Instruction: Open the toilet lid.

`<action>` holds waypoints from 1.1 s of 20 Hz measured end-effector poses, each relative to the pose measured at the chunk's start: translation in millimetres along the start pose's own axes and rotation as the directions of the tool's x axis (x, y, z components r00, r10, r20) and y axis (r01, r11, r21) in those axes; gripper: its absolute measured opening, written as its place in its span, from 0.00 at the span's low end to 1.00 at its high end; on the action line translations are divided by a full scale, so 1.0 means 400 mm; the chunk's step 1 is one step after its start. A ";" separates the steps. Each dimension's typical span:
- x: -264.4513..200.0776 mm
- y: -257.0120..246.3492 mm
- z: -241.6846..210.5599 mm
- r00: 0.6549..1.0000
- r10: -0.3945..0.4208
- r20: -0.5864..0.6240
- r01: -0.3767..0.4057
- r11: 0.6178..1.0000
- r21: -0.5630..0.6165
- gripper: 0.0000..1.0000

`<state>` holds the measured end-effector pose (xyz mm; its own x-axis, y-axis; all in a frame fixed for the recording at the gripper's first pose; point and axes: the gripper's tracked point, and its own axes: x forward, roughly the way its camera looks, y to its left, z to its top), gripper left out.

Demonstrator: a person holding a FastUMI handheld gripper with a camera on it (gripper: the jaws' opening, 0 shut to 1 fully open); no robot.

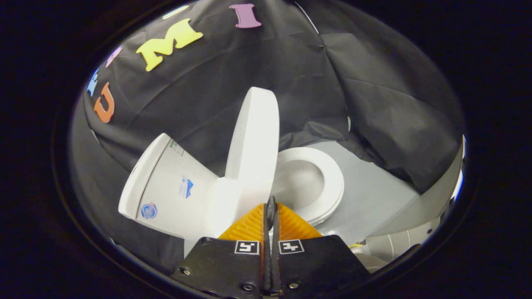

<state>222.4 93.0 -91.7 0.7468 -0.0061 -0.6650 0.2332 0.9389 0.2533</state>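
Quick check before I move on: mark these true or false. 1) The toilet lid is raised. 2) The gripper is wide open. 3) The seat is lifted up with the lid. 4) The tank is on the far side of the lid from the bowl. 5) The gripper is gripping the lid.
1) True: the toilet lid stands up on edge, clear of the bowl.
2) False: the gripper has its fingers closed together.
3) False: the seat lies flat on the bowl's rim.
4) True: the tank sits beyond the lid, opposite the bowl.
5) False: nothing sits between the fingers; the lid is just ahead of them.
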 end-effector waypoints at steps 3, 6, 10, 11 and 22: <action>-0.020 0.045 0.002 1.000 0.005 0.023 -0.004 0.999 -0.049 0.04; -0.038 0.087 0.003 0.999 0.012 0.042 -0.007 0.995 -0.100 0.04; -0.052 0.142 0.005 0.998 0.026 0.059 -0.016 0.987 -0.162 0.05; -0.055 0.155 0.005 0.998 0.029 0.064 -0.017 0.984 -0.176 0.05; -0.073 0.245 -0.014 0.993 -0.009 0.122 0.046 0.953 -0.301 0.07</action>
<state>219.9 187.1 -51.2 0.8149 -0.0569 -0.5769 0.0693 0.9976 -0.0005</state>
